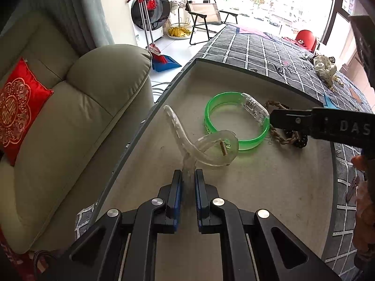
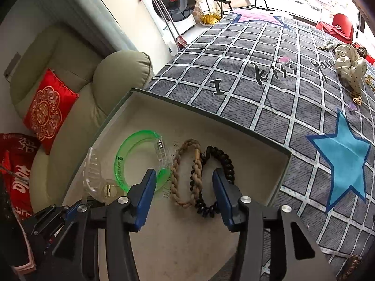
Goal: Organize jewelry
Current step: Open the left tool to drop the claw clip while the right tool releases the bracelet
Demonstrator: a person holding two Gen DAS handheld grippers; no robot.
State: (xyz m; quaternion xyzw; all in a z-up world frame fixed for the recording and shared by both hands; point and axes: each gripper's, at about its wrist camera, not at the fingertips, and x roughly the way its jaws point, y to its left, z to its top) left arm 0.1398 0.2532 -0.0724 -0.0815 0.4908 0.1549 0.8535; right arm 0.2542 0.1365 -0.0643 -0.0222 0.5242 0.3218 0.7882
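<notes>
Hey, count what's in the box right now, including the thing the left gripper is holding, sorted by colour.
Green: 1, the green bangle
Clear: 1, the clear hair claw clip, held by the left gripper
Tan: 1, the braided tan hair tie
Black: 1, the black spiral hair tie
Total: 4 in the box

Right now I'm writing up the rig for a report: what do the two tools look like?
Both match: the left tool and right tool have black angular linkage arms with triangular cutouts, silver round pivot pins and blue pads on the fingers. White letters "DAS" mark the right one's side. No cables or sleeves show.
</notes>
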